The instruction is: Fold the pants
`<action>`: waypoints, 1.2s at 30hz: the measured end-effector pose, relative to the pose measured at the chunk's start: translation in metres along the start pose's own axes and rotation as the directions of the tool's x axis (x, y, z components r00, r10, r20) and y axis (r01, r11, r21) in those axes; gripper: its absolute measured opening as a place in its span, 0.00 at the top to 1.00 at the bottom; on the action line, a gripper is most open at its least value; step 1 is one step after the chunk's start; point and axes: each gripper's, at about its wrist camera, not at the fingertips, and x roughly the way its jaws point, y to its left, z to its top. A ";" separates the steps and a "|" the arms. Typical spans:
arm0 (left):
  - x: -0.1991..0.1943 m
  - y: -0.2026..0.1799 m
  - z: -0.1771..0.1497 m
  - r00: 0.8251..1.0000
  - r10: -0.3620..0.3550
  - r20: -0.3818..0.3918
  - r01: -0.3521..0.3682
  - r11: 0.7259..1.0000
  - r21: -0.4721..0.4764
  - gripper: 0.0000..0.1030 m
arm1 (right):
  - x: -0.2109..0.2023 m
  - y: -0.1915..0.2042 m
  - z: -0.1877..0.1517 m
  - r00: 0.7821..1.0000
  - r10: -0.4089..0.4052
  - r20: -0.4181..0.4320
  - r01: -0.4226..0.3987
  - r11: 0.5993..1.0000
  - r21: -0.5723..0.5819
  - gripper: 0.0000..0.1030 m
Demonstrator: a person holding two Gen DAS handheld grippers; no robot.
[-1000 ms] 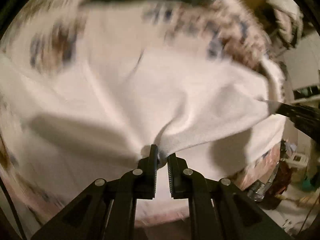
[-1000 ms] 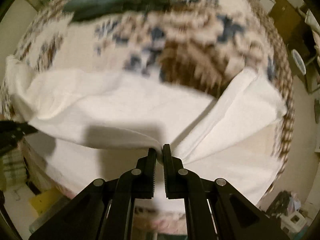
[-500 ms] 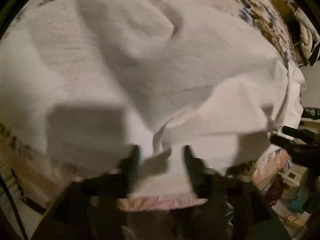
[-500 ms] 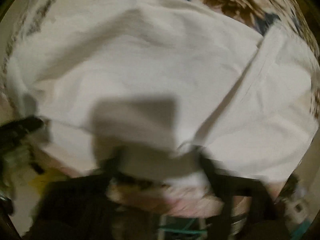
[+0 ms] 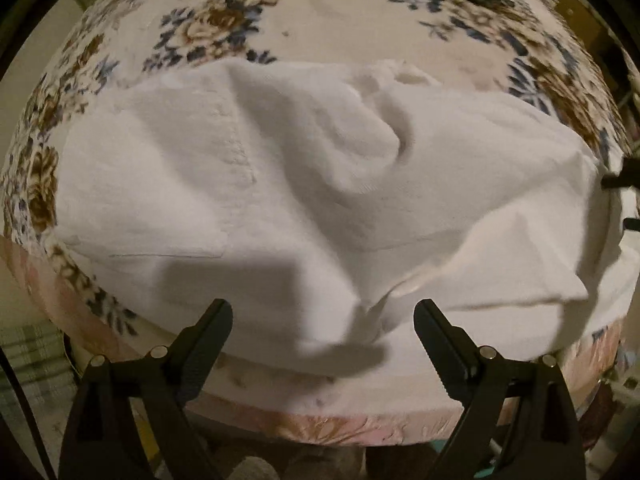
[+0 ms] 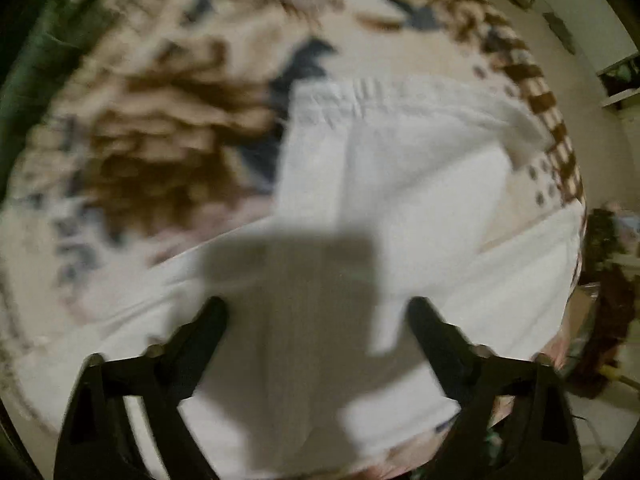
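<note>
Dim warm indoor light, hard gripper shadows on the rumpled white cotton pants (image 5: 304, 184), right wrist view motion-blurred, left sharper, fisheye bending and dark vignetted corners

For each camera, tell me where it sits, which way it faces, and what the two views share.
Left wrist: sits behind the open left claw, looking forward over the white pants on the floral bedspread; only its two black fingers show.
Right wrist: sits behind the open right claw, blurred, facing the pants; its fingers show.
Shared: the pants and the bedspread.
</note>
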 end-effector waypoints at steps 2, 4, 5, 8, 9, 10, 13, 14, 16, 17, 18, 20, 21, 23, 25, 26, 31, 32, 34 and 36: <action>0.003 -0.001 0.000 1.000 -0.006 -0.002 0.006 1.000 -0.006 0.10 | -0.008 -0.016 -0.014 0.998 -0.046 0.049 0.045 0.999 0.025 0.81; 0.002 -0.003 -0.003 1.000 -0.016 0.005 0.016 1.000 0.001 0.10 | -0.037 -0.065 -0.050 0.991 -0.015 0.129 -0.007 0.986 0.168 0.88; 0.002 -0.005 -0.006 1.000 -0.025 0.004 0.025 1.000 0.008 0.10 | -0.043 -0.087 -0.065 0.990 -0.007 0.144 -0.026 0.974 0.224 0.88; 0.007 -0.012 -0.017 0.999 -0.048 -0.022 0.048 0.998 0.027 0.10 | -0.036 -0.163 -0.123 0.977 0.171 0.131 -0.210 0.891 0.403 0.80; 0.010 -0.014 -0.021 0.998 -0.050 -0.035 0.051 0.998 0.033 0.10 | -0.023 -0.181 -0.138 0.963 0.247 0.111 -0.270 0.854 0.445 0.77; 0.014 -0.017 -0.025 0.997 -0.054 -0.054 0.056 0.998 0.039 0.10 | -0.014 -0.192 -0.148 0.951 0.290 0.104 -0.304 0.828 0.471 0.73; 0.020 -0.022 -0.033 0.995 -0.067 -0.080 0.071 0.996 0.044 0.10 | 0.013 -0.232 -0.170 0.891 0.420 0.171 -0.443 0.724 0.529 0.71; 0.021 -0.023 -0.034 0.994 -0.070 -0.080 0.074 0.996 0.045 0.10 | 0.015 -0.242 -0.174 0.876 0.441 0.197 -0.471 0.692 0.547 0.67; 0.024 -0.024 -0.036 0.994 -0.073 -0.077 0.076 0.996 0.045 0.10 | 0.026 -0.266 -0.186 0.849 0.469 0.244 -0.511 0.608 0.608 0.51; 0.026 -0.023 -0.037 0.994 -0.073 -0.079 0.076 0.996 0.045 0.10 | 0.032 -0.279 -0.190 0.827 0.487 0.281 -0.541 0.554 0.633 0.50; 0.029 -0.024 -0.037 0.994 -0.071 -0.083 0.075 0.996 0.042 0.10 | 0.039 -0.286 -0.196 0.807 0.501 0.313 -0.566 0.504 0.652 0.51; 0.038 -0.017 -0.032 0.993 -0.073 -0.088 0.075 0.997 0.023 0.10 | 0.038 -0.300 -0.216 0.815 0.464 0.347 -0.561 0.486 0.670 0.79; 0.039 -0.014 -0.032 0.993 -0.076 -0.088 0.077 0.997 0.012 0.10 | 0.028 -0.300 -0.227 0.842 0.423 0.334 -0.531 0.540 0.653 0.84; 0.040 -0.008 -0.033 0.994 -0.078 -0.080 0.078 0.997 -0.009 0.10 | -0.002 -0.289 -0.250 0.867 0.352 0.352 -0.498 0.615 0.611 0.91; 0.040 -0.003 -0.038 0.993 -0.085 -0.079 0.083 0.996 -0.024 0.10 | -0.032 -0.292 -0.274 0.880 0.290 0.377 -0.468 0.669 0.577 0.93; 0.041 0.002 -0.040 0.993 -0.086 -0.082 0.083 0.996 -0.034 0.10 | -0.044 -0.295 -0.285 0.884 0.267 0.383 -0.456 0.672 0.584 0.93; 0.029 0.029 -0.055 0.993 -0.092 -0.077 0.087 0.994 -0.073 0.10 | -0.047 -0.321 -0.282 0.929 0.238 0.283 -0.365 0.711 0.601 0.93; 0.027 0.033 -0.058 0.993 -0.088 -0.074 0.081 0.993 -0.086 0.10 | -0.037 -0.312 -0.269 0.933 0.274 0.234 -0.360 0.716 0.598 0.93; 0.024 0.057 -0.062 0.995 -0.076 -0.071 0.067 0.990 -0.127 0.10 | -0.040 -0.315 -0.286 0.933 0.300 0.200 -0.359 0.726 0.586 0.91; 0.024 0.081 -0.063 0.996 -0.067 -0.063 0.054 0.982 -0.182 0.10 | -0.052 -0.305 -0.288 0.930 0.300 0.213 -0.368 0.747 0.554 0.85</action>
